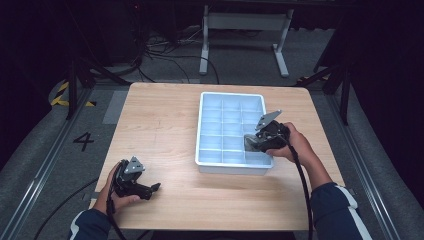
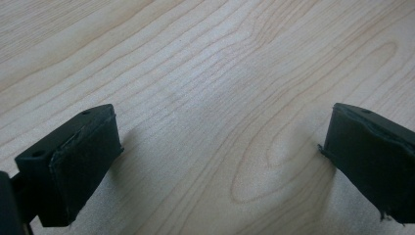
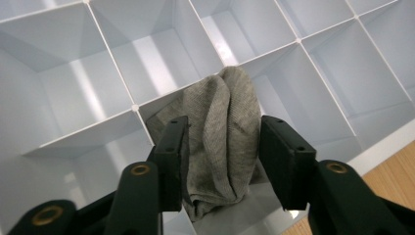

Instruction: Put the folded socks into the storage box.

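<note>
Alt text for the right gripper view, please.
A bunched grey cloth sits between the right gripper's two black fingers, inside one compartment of a white divided tray. The neighbouring compartments look empty, and a strip of wooden table shows at lower right.

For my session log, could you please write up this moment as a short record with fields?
surface: wooden table
container: white divided tray, right of centre
item: grey folded cloth in a compartment near the tray's near right corner
right gripper: over that compartment, jaws on either side of the cloth, grip unclear
left gripper: jaws wide apart, nothing between them, low over bare wood near the table's near left corner
</note>
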Demonstrator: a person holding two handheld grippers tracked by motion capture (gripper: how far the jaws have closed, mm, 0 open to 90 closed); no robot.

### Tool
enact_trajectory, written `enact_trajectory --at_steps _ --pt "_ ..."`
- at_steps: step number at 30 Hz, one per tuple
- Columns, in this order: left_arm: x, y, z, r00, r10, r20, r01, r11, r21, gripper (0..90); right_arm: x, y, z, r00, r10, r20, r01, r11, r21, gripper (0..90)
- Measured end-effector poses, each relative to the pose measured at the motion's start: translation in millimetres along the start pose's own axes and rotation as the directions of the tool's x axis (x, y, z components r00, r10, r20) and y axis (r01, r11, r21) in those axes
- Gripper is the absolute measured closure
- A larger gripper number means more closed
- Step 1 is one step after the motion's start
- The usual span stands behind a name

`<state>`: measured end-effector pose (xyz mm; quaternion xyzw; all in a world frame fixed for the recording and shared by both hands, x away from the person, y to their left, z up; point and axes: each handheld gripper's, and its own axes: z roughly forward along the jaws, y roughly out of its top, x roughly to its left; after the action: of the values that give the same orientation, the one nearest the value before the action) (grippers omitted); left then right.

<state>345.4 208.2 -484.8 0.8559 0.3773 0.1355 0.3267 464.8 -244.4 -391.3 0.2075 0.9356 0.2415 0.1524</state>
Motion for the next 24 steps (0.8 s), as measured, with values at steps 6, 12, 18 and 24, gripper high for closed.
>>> enact_trajectory --at_steps 6,12,18,24 --pt "0.0 -0.1 0.1 1.0 0.0 0.001 0.0 1.0 -0.001 0.6 6.2 -3.0 -10.9 0.9999 -0.001 0.014 0.002 0.999 -0.036 46.0" --pt "0.0 -0.1 0.0 1.0 0.0 0.0 0.0 1.0 -0.001 0.6 14.5 -6.7 -19.8 0.9993 0.03 0.021 -0.028 0.997 -0.078 37.7" --pt "-0.1 0.0 -0.1 1.0 0.0 -0.001 0.0 1.0 0.0 0.6 19.2 -16.2 -33.1 0.9978 0.047 0.046 -0.042 0.994 -0.098 34.9" --pt "0.4 -0.3 -1.1 0.9999 0.003 -0.01 -0.003 1.0 0.001 1.1 25.1 -27.1 -45.1 0.9978 0.044 0.05 -0.038 0.992 -0.124 35.3"
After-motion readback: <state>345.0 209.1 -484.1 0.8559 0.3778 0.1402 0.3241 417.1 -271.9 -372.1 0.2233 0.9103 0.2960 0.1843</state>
